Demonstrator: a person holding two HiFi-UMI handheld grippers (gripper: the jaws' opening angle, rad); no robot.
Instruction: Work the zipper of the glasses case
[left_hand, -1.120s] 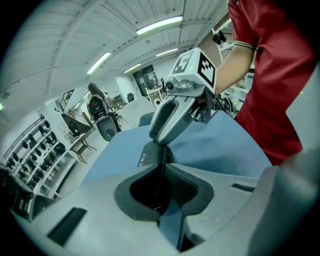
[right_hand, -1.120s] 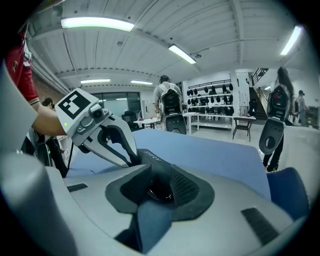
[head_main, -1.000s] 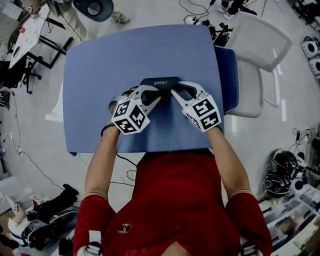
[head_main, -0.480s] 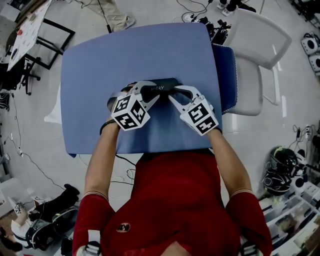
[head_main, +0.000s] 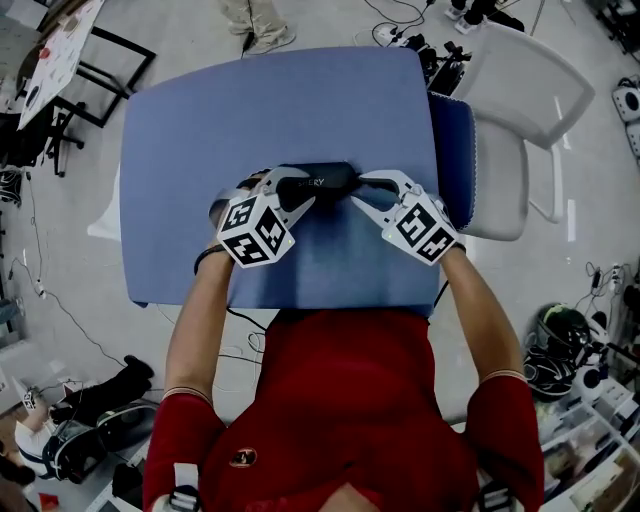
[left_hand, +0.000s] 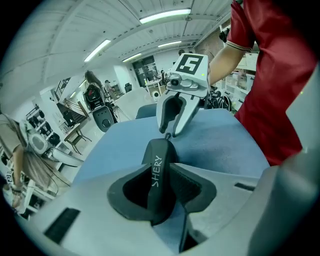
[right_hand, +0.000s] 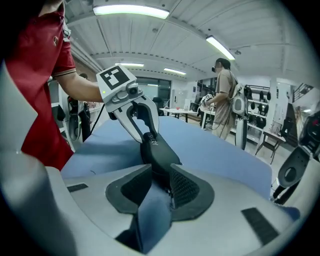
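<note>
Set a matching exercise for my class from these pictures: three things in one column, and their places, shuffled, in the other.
Column A:
1 black oblong glasses case
2 white plastic chair
3 red short-sleeved shirt

Column B:
a beside the blue rectangular table's right edge
b worn by the person
c lying on the table

Pairs: 1-c, 2-a, 3-b

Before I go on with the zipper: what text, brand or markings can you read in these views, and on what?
"SHERY": white letters on the black glasses case, clear in the left gripper view.
The same print in the head view and right gripper view: too small or skewed to read whole.
Marker cubes: black-and-white square patterns, no letters.
Shirt emblem: too small to read.
</note>
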